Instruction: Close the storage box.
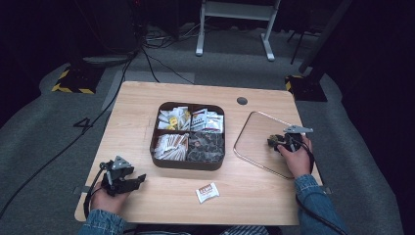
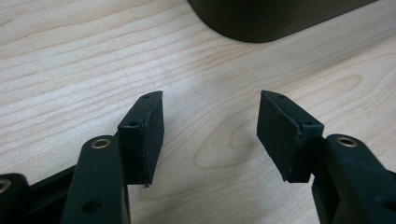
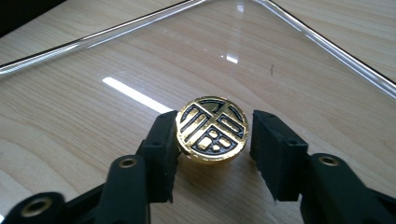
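A round gold token (image 3: 212,131) with a black pattern lies on a clear glass tray (image 3: 116,56) between the jaws of my right gripper (image 3: 214,122). The left pad (image 3: 161,149) touches its edge. The right pad (image 3: 275,154) stands a sliver away from it. In the high view the right gripper (image 1: 272,142) points left over the tray (image 1: 252,132) at the table's right. My left gripper (image 1: 140,178) rests low at the front left, open, with only bare wood between its pads (image 2: 144,135). The left gripper (image 2: 210,135) faces a corner of the dark box (image 2: 261,21).
A dark brown four-compartment box (image 1: 188,165) of sachets and packets sits mid-table. One white and red sachet (image 1: 207,192) lies on the wood near the front edge. A round cable hole (image 1: 242,101) is at the back. Cables and a desk frame lie on the floor beyond.
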Demonstrator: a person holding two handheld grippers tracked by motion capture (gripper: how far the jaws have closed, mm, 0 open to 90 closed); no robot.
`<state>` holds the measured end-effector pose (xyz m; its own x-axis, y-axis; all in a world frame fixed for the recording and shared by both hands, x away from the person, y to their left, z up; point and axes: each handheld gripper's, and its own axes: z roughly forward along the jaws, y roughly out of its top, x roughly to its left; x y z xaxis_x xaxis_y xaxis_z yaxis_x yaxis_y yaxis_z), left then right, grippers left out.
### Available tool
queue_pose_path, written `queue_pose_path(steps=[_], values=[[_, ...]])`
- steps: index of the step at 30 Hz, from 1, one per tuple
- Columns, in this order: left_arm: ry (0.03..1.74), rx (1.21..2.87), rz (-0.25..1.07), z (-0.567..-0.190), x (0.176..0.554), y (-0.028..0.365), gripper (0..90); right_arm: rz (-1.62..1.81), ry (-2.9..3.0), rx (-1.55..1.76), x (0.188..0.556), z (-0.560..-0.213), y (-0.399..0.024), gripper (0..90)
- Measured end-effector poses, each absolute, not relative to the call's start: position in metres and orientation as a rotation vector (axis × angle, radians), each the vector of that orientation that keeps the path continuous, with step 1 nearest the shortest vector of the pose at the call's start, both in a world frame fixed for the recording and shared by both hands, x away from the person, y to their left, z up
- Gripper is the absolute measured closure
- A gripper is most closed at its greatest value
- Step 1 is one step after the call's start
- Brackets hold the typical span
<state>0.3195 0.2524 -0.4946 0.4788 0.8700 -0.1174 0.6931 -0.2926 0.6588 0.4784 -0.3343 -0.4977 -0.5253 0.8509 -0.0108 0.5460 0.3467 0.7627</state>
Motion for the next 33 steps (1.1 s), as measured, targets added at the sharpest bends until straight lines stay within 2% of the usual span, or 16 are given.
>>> queue_pose_path(steps=[2, 14, 33], values=[[1.284, 2.067, 0.363, -0.496, 0.320, 0.252, 40.6, 1.020, 2.207, 1.215, 0.478, -0.498, -0.332, 58.2], [1.206, 2.088, 0.459, -0.503, 0.321, 0.248, 34.8, 1.025, 2.203, 1.200, 0.475, -0.494, -0.337, 58.8], [1.176, 2.095, 0.450, -0.505, 0.324, 0.248, 28.7, 1.163, 2.163, 1.121, 0.452, -0.446, -0.336, 58.8]])
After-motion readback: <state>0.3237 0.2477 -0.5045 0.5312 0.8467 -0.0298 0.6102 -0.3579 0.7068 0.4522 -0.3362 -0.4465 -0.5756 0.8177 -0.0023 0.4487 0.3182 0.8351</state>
